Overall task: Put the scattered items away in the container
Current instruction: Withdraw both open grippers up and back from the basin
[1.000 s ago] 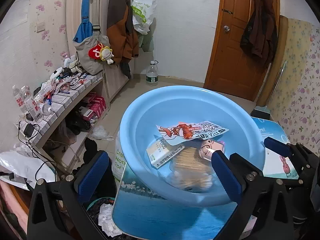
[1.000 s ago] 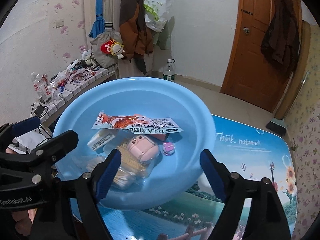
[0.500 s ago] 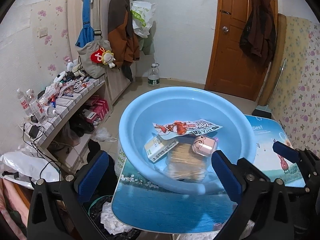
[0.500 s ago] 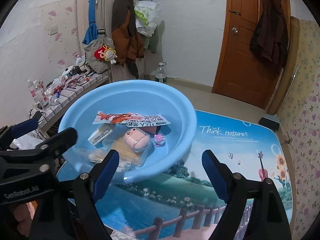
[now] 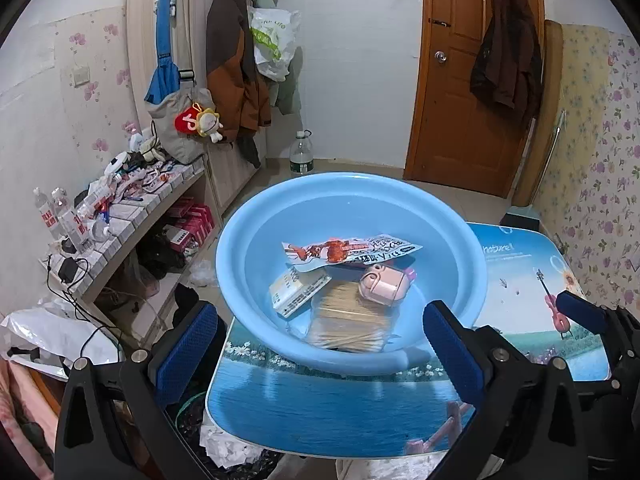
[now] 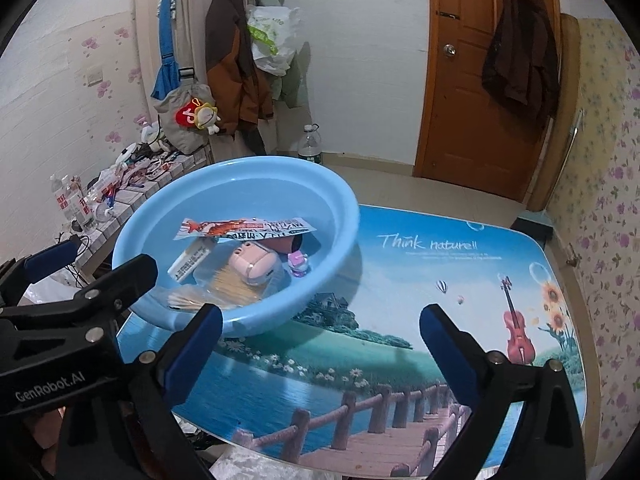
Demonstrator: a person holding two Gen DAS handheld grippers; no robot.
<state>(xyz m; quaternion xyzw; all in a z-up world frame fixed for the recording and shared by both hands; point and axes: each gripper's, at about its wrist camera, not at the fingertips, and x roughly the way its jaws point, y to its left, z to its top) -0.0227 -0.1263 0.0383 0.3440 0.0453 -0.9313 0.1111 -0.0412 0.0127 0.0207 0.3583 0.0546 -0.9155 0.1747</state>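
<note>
A light blue basin (image 5: 256, 232) (image 6: 340, 220) sits on the left end of the picture-printed table (image 6: 440, 280). It holds a red and white snack packet (image 5: 352, 249) (image 6: 244, 227), a small white box (image 5: 298, 292) (image 6: 190, 262), a clear bag of toothpicks (image 5: 352, 320) (image 6: 232, 290), a pink case (image 5: 380, 286) (image 6: 252, 262) and a small purple toy (image 6: 298, 262). My left gripper (image 5: 320, 348) is open and empty just short of the basin's near rim. My right gripper (image 6: 320, 356) is open and empty over the bare table, right of the basin.
A low tiled shelf (image 5: 132, 216) cluttered with bottles and small items runs along the left wall. Trash and bags lie on the floor by the table's left edge (image 5: 224, 444). A water bottle (image 5: 301, 156) stands by the far wall, beside a wooden door (image 5: 472, 92).
Both grippers have drawn back and up from the basin, which now looks smaller and farther. More of the table shows in the right wrist view. The basin's contents have not moved.
</note>
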